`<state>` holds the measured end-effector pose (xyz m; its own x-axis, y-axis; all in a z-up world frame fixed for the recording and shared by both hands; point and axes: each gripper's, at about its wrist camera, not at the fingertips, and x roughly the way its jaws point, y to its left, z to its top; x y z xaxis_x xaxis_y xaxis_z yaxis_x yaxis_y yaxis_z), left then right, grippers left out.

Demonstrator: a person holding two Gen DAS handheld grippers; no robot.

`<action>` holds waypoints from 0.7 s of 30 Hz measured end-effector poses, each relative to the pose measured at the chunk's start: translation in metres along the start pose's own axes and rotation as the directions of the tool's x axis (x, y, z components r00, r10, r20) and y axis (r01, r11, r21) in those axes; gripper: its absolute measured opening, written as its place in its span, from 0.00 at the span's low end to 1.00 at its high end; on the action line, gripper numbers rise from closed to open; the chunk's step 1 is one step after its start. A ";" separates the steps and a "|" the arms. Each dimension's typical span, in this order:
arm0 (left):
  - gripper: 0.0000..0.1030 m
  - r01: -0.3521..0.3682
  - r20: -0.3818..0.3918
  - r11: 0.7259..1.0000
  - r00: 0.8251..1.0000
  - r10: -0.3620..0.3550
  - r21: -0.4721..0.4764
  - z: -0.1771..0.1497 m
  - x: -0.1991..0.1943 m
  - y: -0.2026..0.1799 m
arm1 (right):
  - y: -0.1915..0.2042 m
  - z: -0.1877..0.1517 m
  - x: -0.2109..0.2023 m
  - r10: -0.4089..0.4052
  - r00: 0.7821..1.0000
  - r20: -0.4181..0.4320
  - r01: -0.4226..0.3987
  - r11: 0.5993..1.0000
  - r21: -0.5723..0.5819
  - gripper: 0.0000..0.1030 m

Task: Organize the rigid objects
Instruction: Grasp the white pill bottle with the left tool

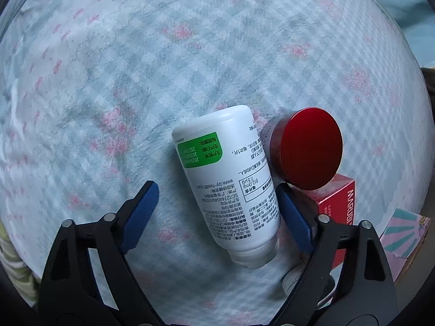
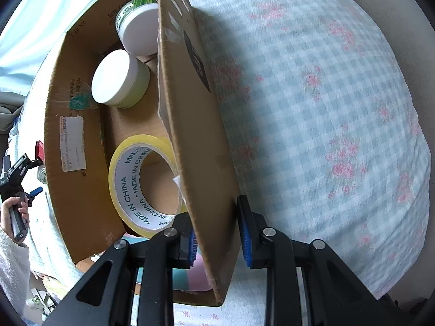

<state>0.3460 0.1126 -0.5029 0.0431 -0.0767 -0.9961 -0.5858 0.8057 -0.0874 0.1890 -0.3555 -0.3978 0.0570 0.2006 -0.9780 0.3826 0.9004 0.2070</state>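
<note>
A white pill bottle (image 1: 225, 179) with a green label lies on its side on the checked blanket, cap towards the camera. My left gripper (image 1: 214, 190) points down over it with its jaws on either side. The left pad (image 1: 141, 212) stands clear of the bottle and the right pad (image 1: 295, 217) is close against it. A red-lidded jar (image 1: 310, 146) leans on the bottle's right side, over a red carton (image 1: 339, 198). My right gripper (image 2: 217, 233) is shut on the side wall of a cardboard box (image 2: 190, 135). In the box are a yellow tape roll (image 2: 127, 179) and two white-lidded jars (image 2: 114, 78).
The soft blue-checked blanket (image 1: 190, 54) with pink flowers fills both views. A pink and teal striped box (image 1: 402, 233) lies at the right edge. A small white object (image 1: 291, 279) sits partly hidden under the left gripper's right finger. A person's hand (image 2: 13, 214) shows at the far left.
</note>
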 end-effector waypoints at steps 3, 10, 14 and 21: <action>0.72 -0.034 -0.007 0.999 0.999 0.034 -0.031 0.006 0.009 -0.008 | 0.003 0.010 0.004 0.005 1.000 -0.019 -0.005 1.000 0.007 0.23; 0.60 -0.083 -0.009 0.995 0.997 0.082 -0.064 0.024 0.011 -0.021 | 0.007 0.034 0.010 0.009 0.998 -0.055 -0.008 1.000 0.016 0.23; 0.52 -0.093 0.002 0.995 0.996 0.093 -0.038 0.036 0.006 -0.037 | 0.013 0.049 0.020 0.004 0.998 -0.063 -0.003 1.000 0.026 0.23; 0.51 -0.037 0.026 0.998 0.999 0.038 -0.047 0.033 -0.008 -0.033 | 0.022 0.064 0.031 -0.003 0.998 -0.059 0.004 1.000 0.026 0.23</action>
<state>0.3916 0.1065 -0.4923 0.0418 -0.0302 -0.9987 -0.6243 0.7796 -0.0497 0.2579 -0.3542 -0.4253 0.0019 0.2203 -0.9754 0.4068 0.8909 0.2020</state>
